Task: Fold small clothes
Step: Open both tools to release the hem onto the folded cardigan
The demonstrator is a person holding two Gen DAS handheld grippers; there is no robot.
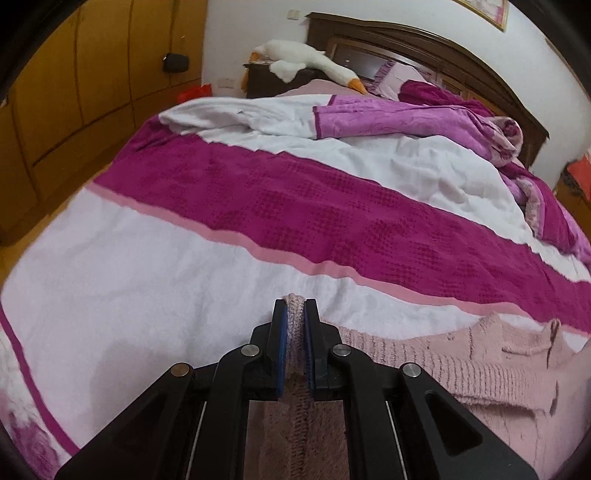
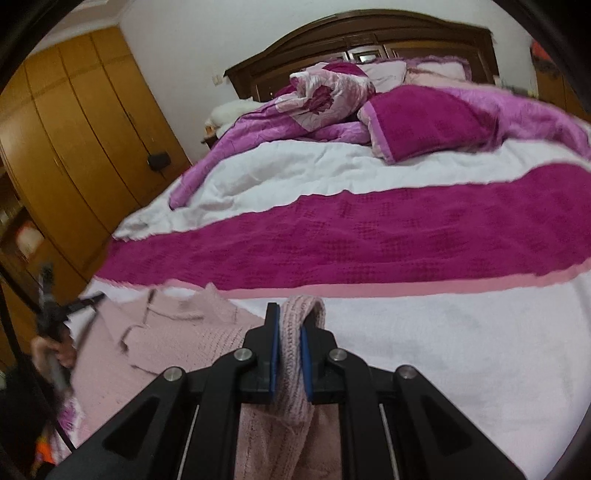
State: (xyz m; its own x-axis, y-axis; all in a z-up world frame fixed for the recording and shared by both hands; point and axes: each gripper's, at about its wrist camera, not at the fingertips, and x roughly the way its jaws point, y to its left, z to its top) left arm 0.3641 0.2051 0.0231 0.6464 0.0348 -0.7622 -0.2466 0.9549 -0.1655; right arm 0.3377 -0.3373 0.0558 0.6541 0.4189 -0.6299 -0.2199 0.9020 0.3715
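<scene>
Our left tool (image 1: 295,306) is pinching a knitted edge of the pink sweater (image 1: 480,362), its blue pads pressed onto the fabric. We see our right tool (image 2: 290,310) likewise clamped on a thick ribbed fold of the same sweater, which loops over the far tip. Between the two tools the garment lies spread on the near white part of the bed (image 2: 443,350), just short of the magenta stripe (image 1: 295,206). At the far end a plush goose (image 1: 306,61) rests beside the headboard (image 2: 369,26).
</scene>
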